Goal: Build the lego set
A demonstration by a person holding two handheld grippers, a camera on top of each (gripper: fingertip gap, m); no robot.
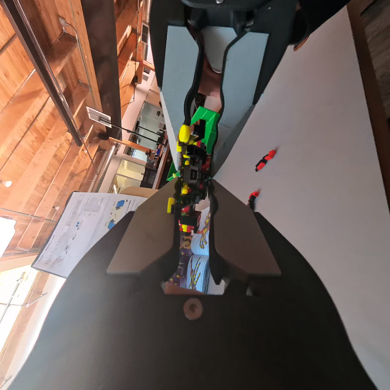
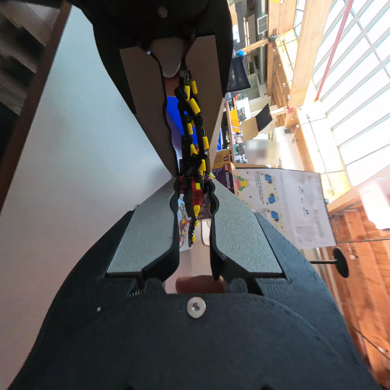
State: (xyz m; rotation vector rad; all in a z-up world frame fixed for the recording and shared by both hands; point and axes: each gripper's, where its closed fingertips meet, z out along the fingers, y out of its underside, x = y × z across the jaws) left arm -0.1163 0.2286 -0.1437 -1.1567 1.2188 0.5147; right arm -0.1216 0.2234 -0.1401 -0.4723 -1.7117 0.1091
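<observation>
Lego model (image 1: 193, 175) of black, yellow and red bricks pinched mid-air above desk (image 1: 316, 147) between left tool (image 1: 193, 185) and right tool (image 2: 191, 183), both clamped narrowly, probably mid-assembly; next, likely fetching loose red pieces (image 1: 266, 159).

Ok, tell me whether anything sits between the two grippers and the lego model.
Nothing visible does. The left gripper and the right gripper meet tip to tip, both closed on the lego model. The loose red pieces lie off to the side on the white table.

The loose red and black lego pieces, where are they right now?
In the left wrist view, the red and black pieces lie on the white table, right of the lego model.
</observation>
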